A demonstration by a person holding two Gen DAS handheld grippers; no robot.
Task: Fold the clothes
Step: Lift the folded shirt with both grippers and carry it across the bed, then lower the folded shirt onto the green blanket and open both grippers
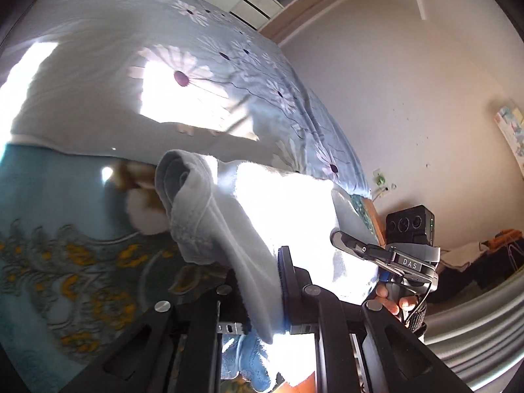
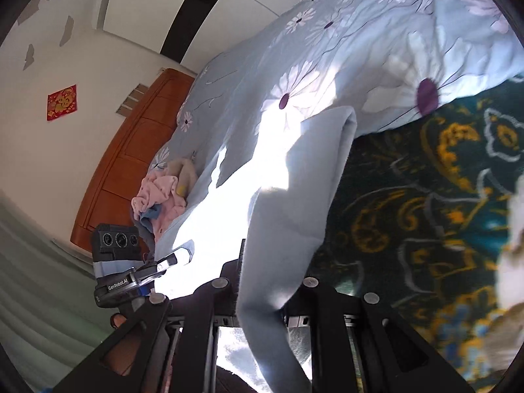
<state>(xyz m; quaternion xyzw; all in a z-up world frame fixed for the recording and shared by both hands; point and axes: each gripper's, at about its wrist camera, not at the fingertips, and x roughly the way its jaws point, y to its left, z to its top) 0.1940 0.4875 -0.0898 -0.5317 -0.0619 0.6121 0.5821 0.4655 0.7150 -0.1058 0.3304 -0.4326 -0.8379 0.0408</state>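
Observation:
A pale blue fleece garment (image 1: 229, 222) hangs stretched between both grippers above the bed. My left gripper (image 1: 262, 281) is shut on one bunched edge of it, and the cloth drapes down over the jaws. My right gripper (image 2: 262, 281) is shut on the other edge of the garment (image 2: 301, 196), which rises away from the jaws in a folded band. Strong sunlight washes out the middle of the cloth. The right gripper also shows in the left wrist view (image 1: 347, 242), and the left gripper shows in the right wrist view (image 2: 170, 262).
A pale blue duvet with daisy print (image 1: 229, 65) covers the bed. A teal blanket with yellow pattern (image 2: 425, 213) lies beside it. A pink garment heap (image 2: 163, 196) sits near the wooden headboard (image 2: 131, 150). A white and tan furry shape (image 1: 144, 203) lies on the blanket.

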